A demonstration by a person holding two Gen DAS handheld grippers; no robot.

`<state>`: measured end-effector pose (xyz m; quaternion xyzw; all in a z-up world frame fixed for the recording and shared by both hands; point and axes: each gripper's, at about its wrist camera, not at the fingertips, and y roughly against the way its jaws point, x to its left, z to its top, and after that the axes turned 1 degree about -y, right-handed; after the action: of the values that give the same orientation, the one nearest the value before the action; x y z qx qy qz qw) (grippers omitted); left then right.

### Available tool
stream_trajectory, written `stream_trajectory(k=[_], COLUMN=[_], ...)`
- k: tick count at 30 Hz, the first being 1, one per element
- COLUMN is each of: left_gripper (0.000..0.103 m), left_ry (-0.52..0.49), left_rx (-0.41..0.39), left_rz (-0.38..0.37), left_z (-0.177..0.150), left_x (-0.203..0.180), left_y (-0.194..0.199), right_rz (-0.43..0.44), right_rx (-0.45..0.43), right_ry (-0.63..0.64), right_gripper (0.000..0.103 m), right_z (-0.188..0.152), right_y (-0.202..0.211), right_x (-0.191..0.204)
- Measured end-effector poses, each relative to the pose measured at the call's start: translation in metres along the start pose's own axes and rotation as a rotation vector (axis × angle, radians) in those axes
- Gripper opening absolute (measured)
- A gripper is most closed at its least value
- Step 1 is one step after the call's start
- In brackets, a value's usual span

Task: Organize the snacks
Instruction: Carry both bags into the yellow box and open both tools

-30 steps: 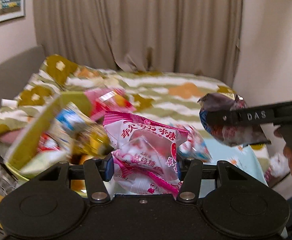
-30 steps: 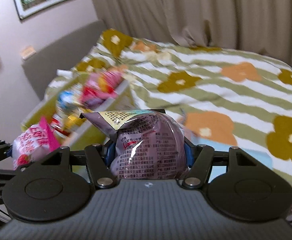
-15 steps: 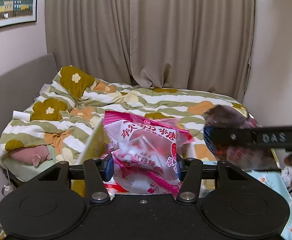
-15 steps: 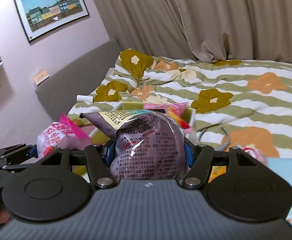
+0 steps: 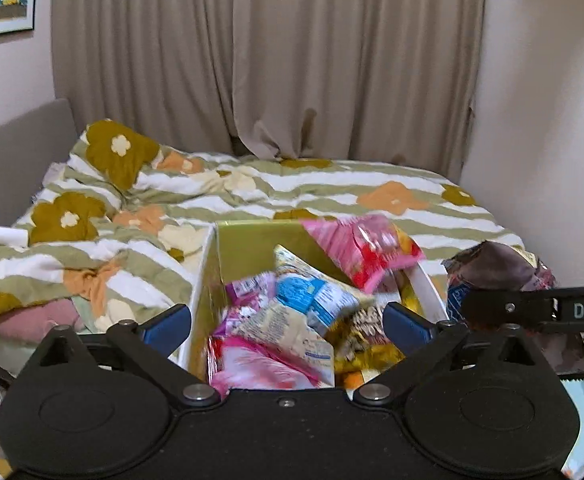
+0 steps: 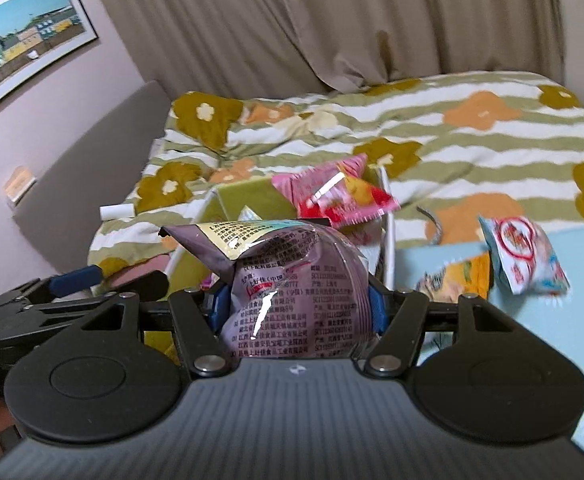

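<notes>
Left wrist view is showing the left tool (image 5: 288, 322), jaws just opened and released, hanging over the snack-filled box (image 5: 248, 240) on the bed (image 5: 332, 188), while the right tool (image 6: 294, 306) is grasping a purple snack bag (image 6: 292, 284).

Soft, even indoor light; strong fisheye bend in both wrist views.

Dim and warm overall, with no hard shadows on the bedspread (image 5: 332, 196). White glare streaks on the purple snack bag (image 6: 292, 292) near centre, and on the pink packet (image 6: 332, 196) toward 12 o'clock. Motion smear on the snacks in the box (image 5: 248, 248); sharper on the curtain (image 5: 272, 52). Black vignette at 1 o'clock in the left wrist view; picture frame (image 6: 28, 56) bowed at 10 o'clock.
</notes>
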<state>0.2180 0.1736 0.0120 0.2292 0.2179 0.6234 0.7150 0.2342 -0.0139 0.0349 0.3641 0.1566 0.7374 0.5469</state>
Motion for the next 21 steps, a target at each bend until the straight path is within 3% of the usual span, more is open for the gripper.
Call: stream_trajectory(k=[5,13,15,17,21], left_gripper=[0.103,0.103,0.103,0.103,0.103], left_ry=[0.072,0.085,0.083,0.088,0.083], left_rx=[0.026,0.047,0.049,0.059,0.079], left_rz=[-0.046,0.015,0.032,0.04,0.043], left_z=[-0.014,-0.021,-0.022,-0.024,-0.033], left_x=[0.012,0.019,0.021,0.022,0.019], left_y=[0.009,0.027,0.028,0.028,0.03], right_rz=[-0.023,0.023,0.041,0.046,0.054], right_rx=[0.007,-0.005,-0.009,-0.009,-0.02], right_ry=[-0.016,-0.036,-0.068,-0.085,-0.118], right_gripper=[0.079,0.081,0.086,0.103,0.103], right_z=[-0.009,-0.003,-0.004,-0.006,-0.014], right_y=[0.004,-0.004,-0.01,-0.016,-0.019], right_x=[0.003,0.009,0.009,0.007,-0.001])
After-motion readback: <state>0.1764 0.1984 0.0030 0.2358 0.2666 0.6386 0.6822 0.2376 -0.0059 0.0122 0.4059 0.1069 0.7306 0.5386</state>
